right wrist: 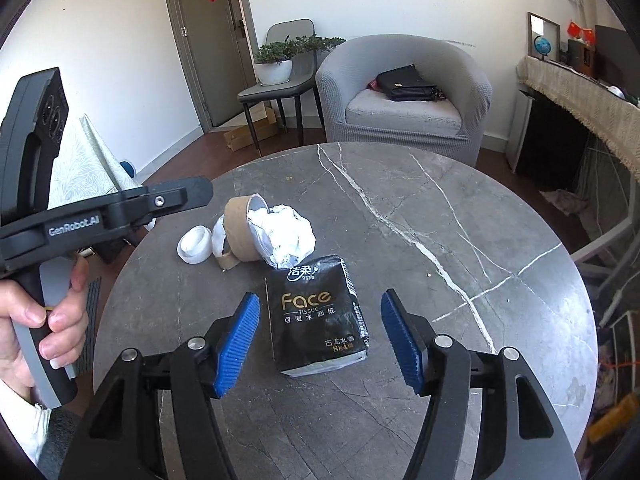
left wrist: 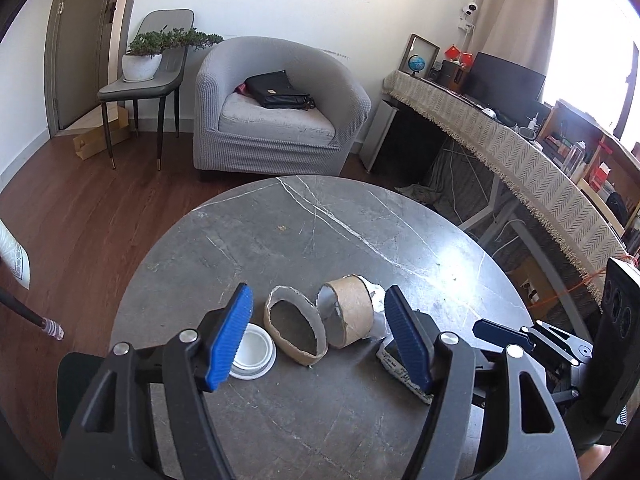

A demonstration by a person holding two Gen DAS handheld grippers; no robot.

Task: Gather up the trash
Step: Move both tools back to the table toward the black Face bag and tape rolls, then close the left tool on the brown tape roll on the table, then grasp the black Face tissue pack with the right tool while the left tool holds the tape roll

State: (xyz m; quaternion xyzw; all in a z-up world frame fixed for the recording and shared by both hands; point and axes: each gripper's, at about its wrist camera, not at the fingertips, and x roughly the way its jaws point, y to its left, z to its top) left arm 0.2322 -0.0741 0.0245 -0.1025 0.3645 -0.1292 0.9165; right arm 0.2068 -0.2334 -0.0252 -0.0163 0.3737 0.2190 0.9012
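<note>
On the round table (right wrist: 460, 248) lie two cardboard rings (left wrist: 296, 330), one white lid (left wrist: 252, 350), one crumpled paper (right wrist: 286, 236) and one tissue pack (right wrist: 320, 312). The left gripper (left wrist: 320, 336) spreads released around the rings; the right gripper (right wrist: 320, 340) gapes released around the pack, touching nothing.

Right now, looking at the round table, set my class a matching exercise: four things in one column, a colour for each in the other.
Things:
1. tissue pack
2. cardboard rolls
3. round lid
4. gripper pads

Colours:
A. white
B. blue
C. black
D. brown

Pairs: 1-C, 2-D, 3-A, 4-B
</note>
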